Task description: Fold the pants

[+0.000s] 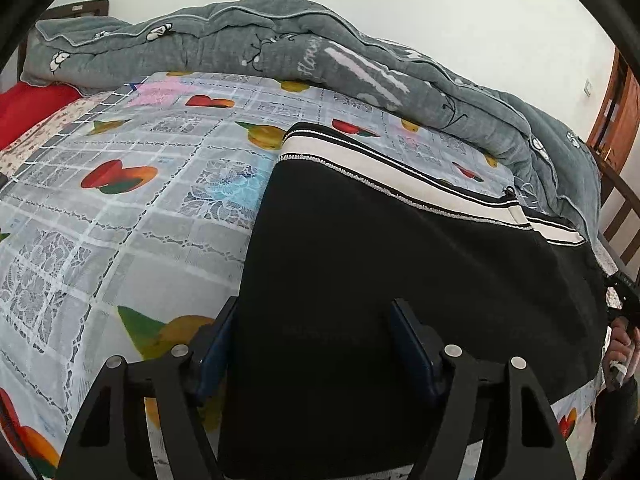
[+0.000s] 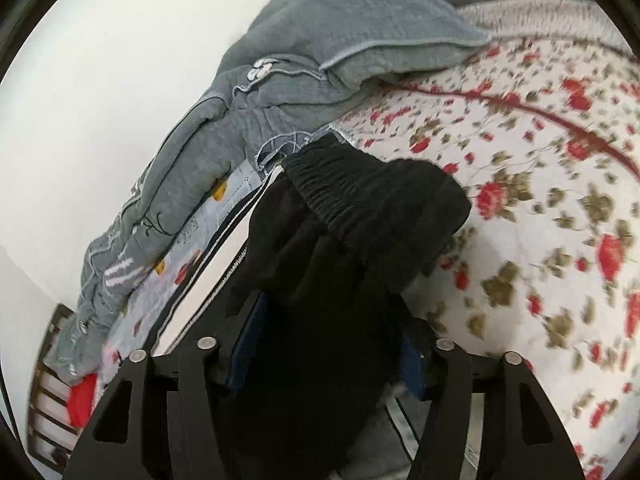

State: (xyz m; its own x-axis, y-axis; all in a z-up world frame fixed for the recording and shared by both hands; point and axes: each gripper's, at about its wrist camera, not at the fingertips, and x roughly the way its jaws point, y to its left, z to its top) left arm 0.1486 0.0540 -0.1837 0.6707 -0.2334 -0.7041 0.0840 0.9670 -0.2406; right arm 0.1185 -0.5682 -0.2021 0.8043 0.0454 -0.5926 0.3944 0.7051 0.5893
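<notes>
Pants point(image 1: 400, 260) lie flat on the fruit-print sheet point(image 1: 120, 200), black with a white stripe. The left gripper point(image 1: 312, 340) stands open over them, pads not pressing. In the right view, the right gripper point(image 2: 328, 332) pinches bunched black pants point(image 2: 360, 220) above the flowered blanket point(image 2: 540, 200).

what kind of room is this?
Most likely a bedroom: a bed with a fruit-print sheet, a grey quilt bunched along the wall, and a wooden headboard.
</notes>
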